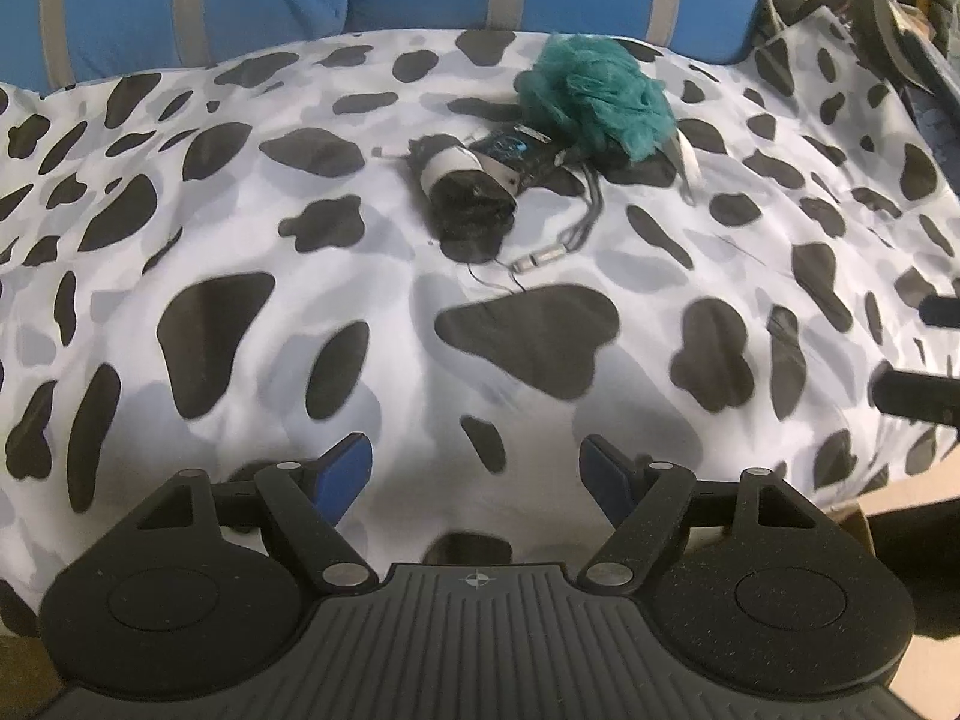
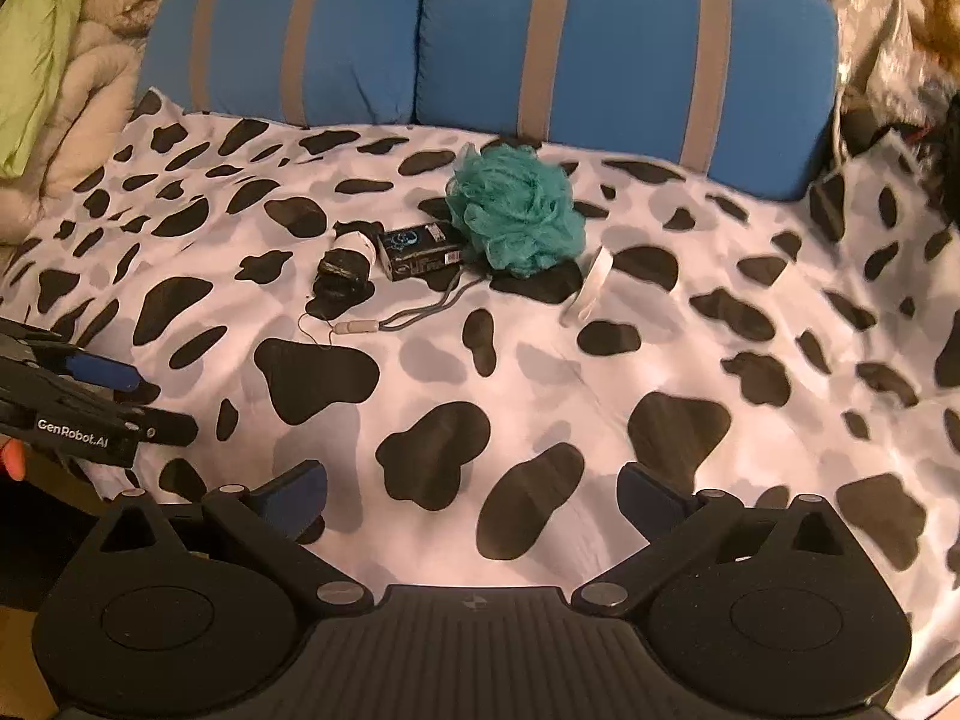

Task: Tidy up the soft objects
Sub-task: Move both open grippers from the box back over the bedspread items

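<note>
Bed cover [image 2: 540, 360], cow-spotted fabric, fills both views and carries every item; two blue striped pillows [image 2: 600, 42] line the upper edge of the frame.

Teal mesh pouf [image 2: 516, 210]: centre of the right wrist view, upper centre of the left wrist view [image 1: 591, 90]. Judged very light, springy and non-slip. A pinch anywhere into the ruffles should hold; its grey cord [image 2: 420, 306] trails lower left.

Black box [image 2: 420, 252]: touching the pouf's left side. Judged stiff and light; take it across the short sides. Blue print on its face, too small to read.

Black rolled fabric with white band [image 2: 348, 264]: just left of the box. Judged soft and compressible; grip at the band.

White ring-like item [image 2: 591, 282]: just right of the pouf, identity unclear.

Left gripper [image 1: 477, 471]: released, jaws wide, nothing between. Its side, at the left edge of the right wrist view, reads "GenRobot.AI".

Right gripper [image 2: 474, 495]: likewise released and empty.
</note>
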